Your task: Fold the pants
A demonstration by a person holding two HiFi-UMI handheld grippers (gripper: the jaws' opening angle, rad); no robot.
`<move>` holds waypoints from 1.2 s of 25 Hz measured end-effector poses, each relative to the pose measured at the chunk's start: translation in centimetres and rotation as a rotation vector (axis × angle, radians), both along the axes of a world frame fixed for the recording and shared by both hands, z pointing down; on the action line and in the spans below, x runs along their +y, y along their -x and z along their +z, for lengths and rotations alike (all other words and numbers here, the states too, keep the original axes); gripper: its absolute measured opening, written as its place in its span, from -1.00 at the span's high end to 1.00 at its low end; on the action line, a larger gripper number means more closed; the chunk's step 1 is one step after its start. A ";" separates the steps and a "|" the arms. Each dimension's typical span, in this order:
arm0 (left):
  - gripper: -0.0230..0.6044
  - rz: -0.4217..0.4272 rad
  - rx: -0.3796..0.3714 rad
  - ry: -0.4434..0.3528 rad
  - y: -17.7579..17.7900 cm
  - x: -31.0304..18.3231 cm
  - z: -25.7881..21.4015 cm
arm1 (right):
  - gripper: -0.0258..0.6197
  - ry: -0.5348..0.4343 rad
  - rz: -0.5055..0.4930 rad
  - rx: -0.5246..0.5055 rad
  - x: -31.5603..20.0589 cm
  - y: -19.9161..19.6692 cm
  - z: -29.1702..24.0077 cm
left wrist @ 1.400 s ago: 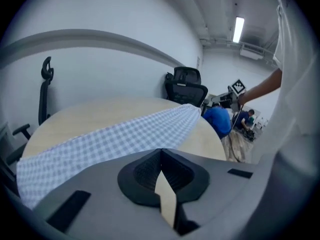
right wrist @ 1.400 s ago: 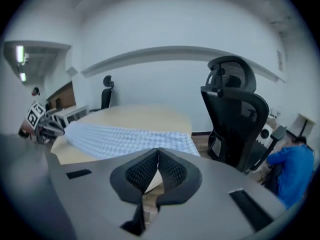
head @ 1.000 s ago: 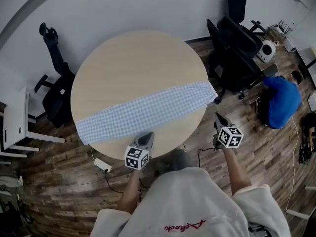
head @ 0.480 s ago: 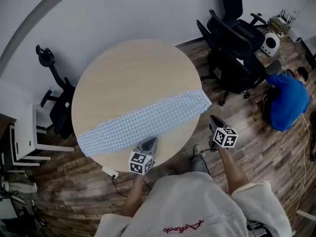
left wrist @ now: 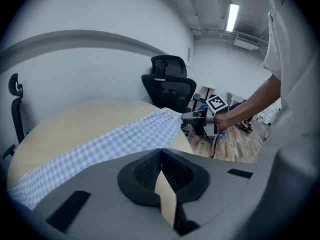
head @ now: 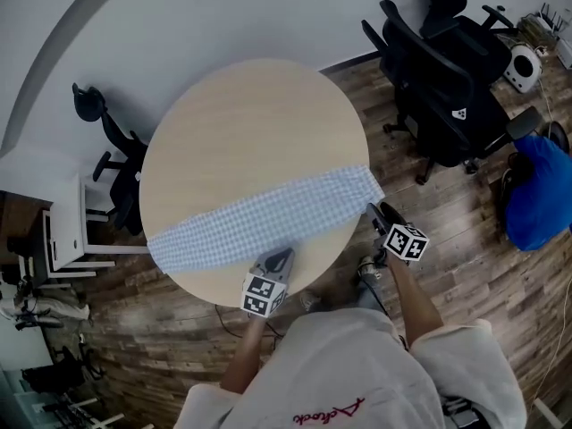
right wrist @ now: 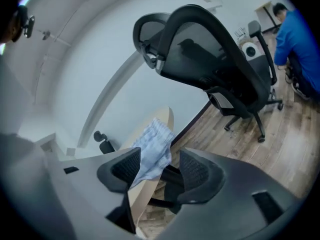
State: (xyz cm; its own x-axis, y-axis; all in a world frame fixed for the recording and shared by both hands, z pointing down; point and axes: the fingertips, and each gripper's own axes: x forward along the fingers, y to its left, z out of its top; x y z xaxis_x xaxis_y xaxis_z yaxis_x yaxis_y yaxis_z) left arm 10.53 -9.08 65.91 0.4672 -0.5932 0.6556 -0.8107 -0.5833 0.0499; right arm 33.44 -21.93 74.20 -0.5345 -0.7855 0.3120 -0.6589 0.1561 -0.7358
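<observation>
Light blue checked pants [head: 268,213] lie stretched in a long strip across the round wooden table [head: 250,123], from its lower left to its right edge. My left gripper [head: 281,257] hovers at the table's near edge just below the strip; in the left gripper view its jaws [left wrist: 160,154] are shut with nothing in them, and the pants [left wrist: 115,139] lie beyond. My right gripper [head: 375,213] is beside the pants' right end. Its jaws [right wrist: 160,166] have just been opening and now stand wide, with the hanging end of the pants [right wrist: 155,146] framed between them, untouched.
Black office chairs [head: 447,88] stand right of the table, close behind my right gripper. Another chair [head: 116,168] and a white desk [head: 67,231] are at the left. A person in blue [head: 536,195] crouches at the far right. Wooden floor surrounds the table.
My right gripper has moved up and left, from off the table's side to the pants' right end. My left gripper has closed in on the table's near edge.
</observation>
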 end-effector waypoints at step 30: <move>0.82 0.065 -0.117 0.060 -5.9 -1.8 1.8 | 0.73 -0.071 -0.060 -0.161 -5.4 -2.8 -1.7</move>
State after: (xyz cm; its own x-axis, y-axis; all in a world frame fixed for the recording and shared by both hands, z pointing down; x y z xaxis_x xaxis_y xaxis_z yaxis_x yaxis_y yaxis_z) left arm 16.41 -10.91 67.67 0.4217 -0.5217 0.7416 -0.7734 -0.6339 -0.0063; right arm 36.28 -27.29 72.54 -0.6193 -0.7680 0.1634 -0.5214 0.2468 -0.8168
